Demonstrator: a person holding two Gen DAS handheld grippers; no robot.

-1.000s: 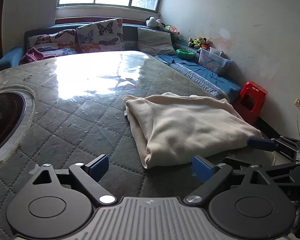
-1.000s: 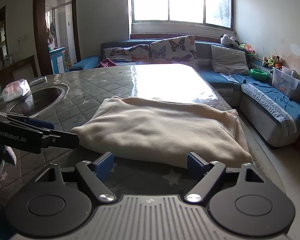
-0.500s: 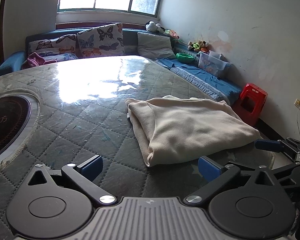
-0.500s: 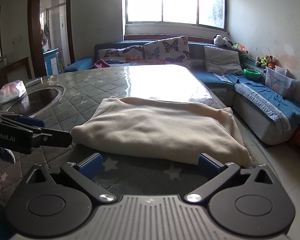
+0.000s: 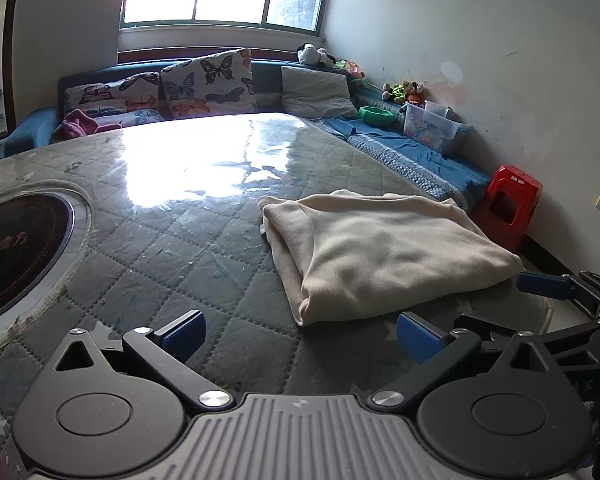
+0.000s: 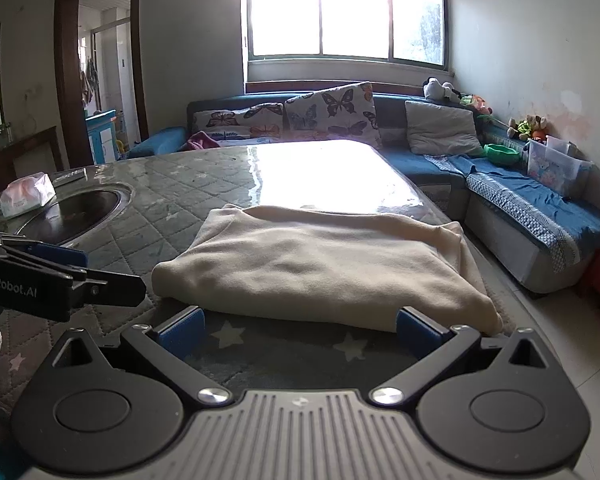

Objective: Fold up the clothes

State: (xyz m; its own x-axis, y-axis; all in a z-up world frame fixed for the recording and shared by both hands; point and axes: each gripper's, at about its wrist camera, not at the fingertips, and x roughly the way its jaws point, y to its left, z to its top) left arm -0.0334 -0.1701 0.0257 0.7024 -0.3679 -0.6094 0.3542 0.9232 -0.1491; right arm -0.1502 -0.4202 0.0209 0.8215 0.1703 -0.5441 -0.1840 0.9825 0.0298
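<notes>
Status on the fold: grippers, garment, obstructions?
Left gripper and right gripper open, empty. Cream garment folded on quilted table, untouched. Nothing in the way.

Bare table (image 5: 148, 240) lies open left of the folded cream garment (image 5: 380, 256); the sunken round burner (image 5: 16, 248) interrupts the far left.

Both pairs of jaws now stand wider than a second ago: the left gripper (image 5: 300, 334) and the right gripper (image 6: 300, 330), each empty, just short of the folded cream garment (image 6: 320, 264) at twelve o'clock.
</notes>
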